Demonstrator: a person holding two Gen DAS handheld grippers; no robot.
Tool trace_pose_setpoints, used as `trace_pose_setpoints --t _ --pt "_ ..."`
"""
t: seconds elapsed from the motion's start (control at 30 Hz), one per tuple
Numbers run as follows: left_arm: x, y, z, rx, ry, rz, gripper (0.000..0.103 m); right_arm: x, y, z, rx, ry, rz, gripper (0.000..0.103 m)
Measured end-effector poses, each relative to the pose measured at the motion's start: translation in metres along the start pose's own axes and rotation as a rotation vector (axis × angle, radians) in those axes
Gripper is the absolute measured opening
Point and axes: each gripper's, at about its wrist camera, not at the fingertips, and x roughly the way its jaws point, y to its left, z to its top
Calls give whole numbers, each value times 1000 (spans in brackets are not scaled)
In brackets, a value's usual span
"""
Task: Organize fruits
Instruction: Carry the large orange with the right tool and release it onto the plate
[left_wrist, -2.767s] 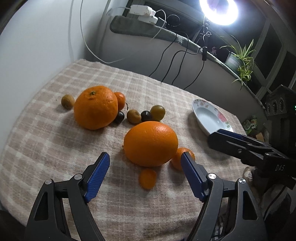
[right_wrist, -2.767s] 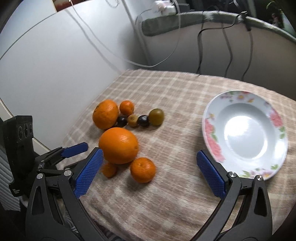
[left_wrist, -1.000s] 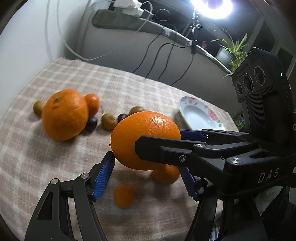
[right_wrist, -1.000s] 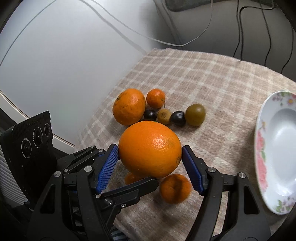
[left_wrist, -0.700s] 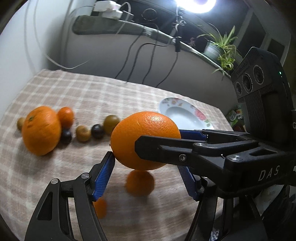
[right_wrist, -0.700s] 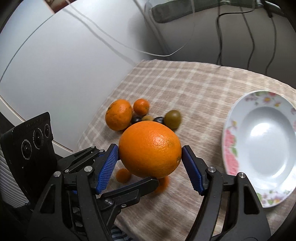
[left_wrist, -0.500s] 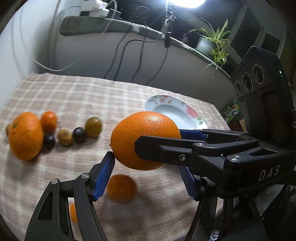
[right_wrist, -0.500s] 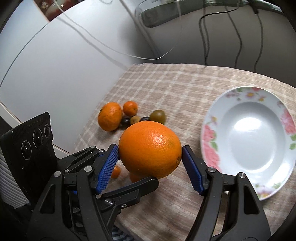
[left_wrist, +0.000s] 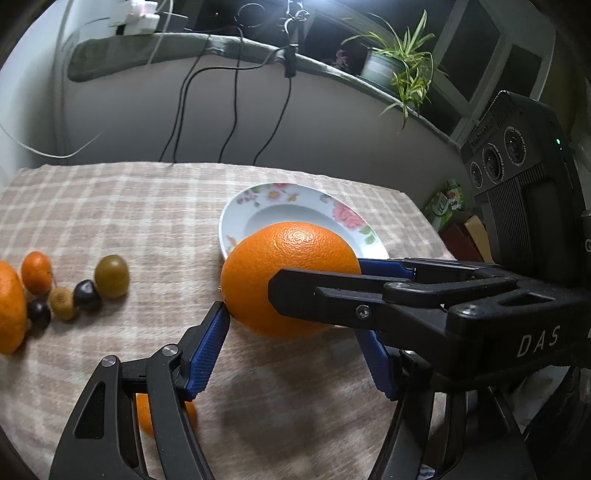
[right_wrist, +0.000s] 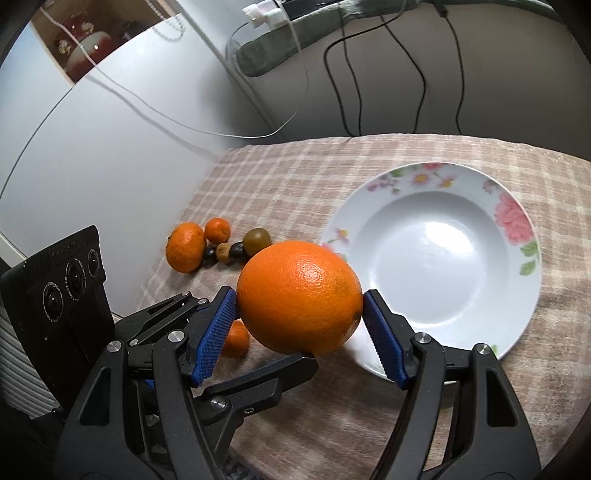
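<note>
A big orange (left_wrist: 291, 277) (right_wrist: 299, 295) is held in the air between both grippers, crossed at right angles. My left gripper (left_wrist: 295, 332) is shut on it, and my right gripper (right_wrist: 301, 332) is shut on it too. It hangs just in front of the near rim of a white floral plate (left_wrist: 295, 201) (right_wrist: 436, 251). On the checked cloth to the left lie another big orange (right_wrist: 184, 251), a small mandarin (left_wrist: 36, 271), a green fruit (left_wrist: 111, 276) and small dark and brown fruits (left_wrist: 86, 295). A mandarin (left_wrist: 144, 413) lies under my left finger.
A grey wall with hanging black cables (left_wrist: 229, 110) runs behind the table. A potted plant (left_wrist: 399, 70) stands on the ledge. A white cabinet side (right_wrist: 92, 147) borders the table's left. Boxes (left_wrist: 447, 203) sit beyond the right edge.
Both grippers closed on the big orange, lifted it off the cloth and carried it right toward the plate. The other fruits now lie further left in view.
</note>
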Motion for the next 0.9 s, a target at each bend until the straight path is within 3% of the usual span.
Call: trace_pose_setpoints --t 0.43,0.57,0.73,0.9 --pt "8 -10 4 26 10 8 68 -4 -20 -2 39 -10 16 73" --pt "5 -14 7 37 -8 7 67 -9 -25 0 44 -40 -59 75" --pt "2 -16 8 40 -14 5 67 -16 -37 1 81 -96 -84 82" --pt "-2 -16 7 43 -17 9 67 -22 -40 6 88 -141 -104 82"
